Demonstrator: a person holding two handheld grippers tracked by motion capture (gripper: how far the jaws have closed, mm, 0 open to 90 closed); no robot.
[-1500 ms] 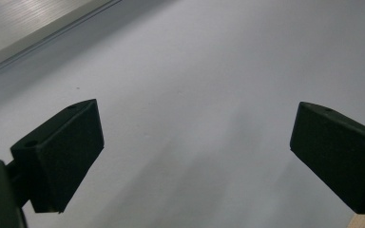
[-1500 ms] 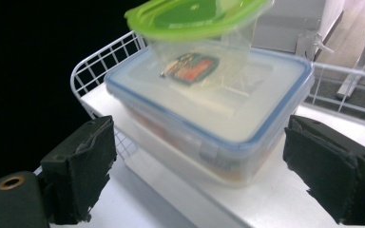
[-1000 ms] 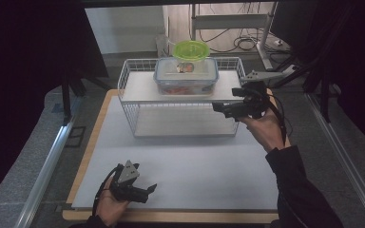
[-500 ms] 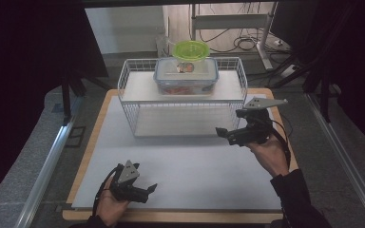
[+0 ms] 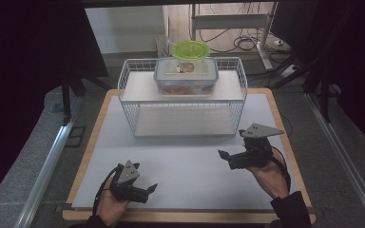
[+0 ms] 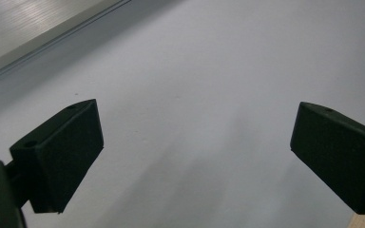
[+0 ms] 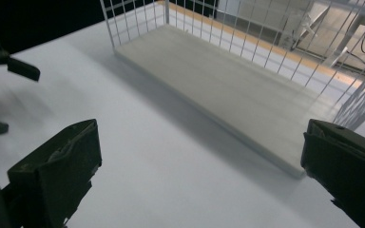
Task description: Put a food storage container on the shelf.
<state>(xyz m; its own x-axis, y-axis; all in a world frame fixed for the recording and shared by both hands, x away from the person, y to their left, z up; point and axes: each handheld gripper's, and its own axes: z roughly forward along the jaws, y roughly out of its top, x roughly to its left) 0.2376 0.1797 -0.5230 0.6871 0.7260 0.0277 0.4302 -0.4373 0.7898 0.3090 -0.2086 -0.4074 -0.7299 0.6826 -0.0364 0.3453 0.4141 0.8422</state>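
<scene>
High view: white wire rack (image 5: 132, 102) stands at the far middle of the white mat (image 5: 185, 166), clear lidded container (image 5: 186, 78) on its top shelf with a green lid (image 5: 190, 48) just behind it. Right gripper (image 5: 227, 157) hovers near the rack's front right corner, jaws wide apart, holding nothing. Left gripper (image 5: 148, 191) sits low at the near left edge, open and empty too, well apart from the rack. Looks like a between-steps pause, container placed and both hands clear; a next grab would need the right hand to lift to shelf height and square up on the container

Left gripper view: both black pads spread wide over bare mat, nothing between them. No rack here, so this hand points away from the work

Right gripper view: jaws fully spread, empty, aimed at the rack's lower shelf (image 7: 228, 85), which is bare, a detail less plain from above. Left gripper (image 7: 0, 90) shows at far left
</scene>
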